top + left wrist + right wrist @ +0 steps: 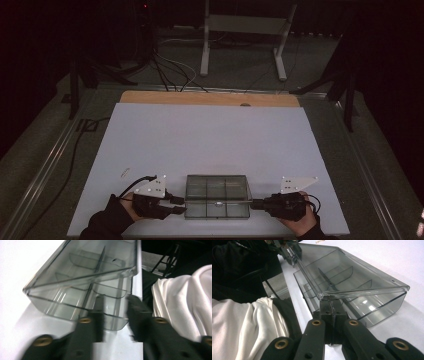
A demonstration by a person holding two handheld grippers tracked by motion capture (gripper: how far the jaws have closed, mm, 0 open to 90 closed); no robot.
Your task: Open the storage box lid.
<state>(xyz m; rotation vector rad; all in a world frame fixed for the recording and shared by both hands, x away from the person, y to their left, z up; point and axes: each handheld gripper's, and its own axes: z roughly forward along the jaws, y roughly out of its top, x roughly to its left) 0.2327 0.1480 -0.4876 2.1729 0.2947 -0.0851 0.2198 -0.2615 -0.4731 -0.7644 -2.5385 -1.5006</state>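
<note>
A clear box (217,196) with inner dividers sits on the white tabletop (210,135) near its front edge, about midway along, lid raised slightly. The right gripper (331,305) has its jaws pinched together on the lid's (352,267) front rim at the box's right end. The left gripper (115,307), at the box's left end, has its jaws apart, clamping nothing.

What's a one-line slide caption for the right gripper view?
Right hand-held gripper, jaws shut, pinches the lid edge of a clear compartment box on the white table.
</note>
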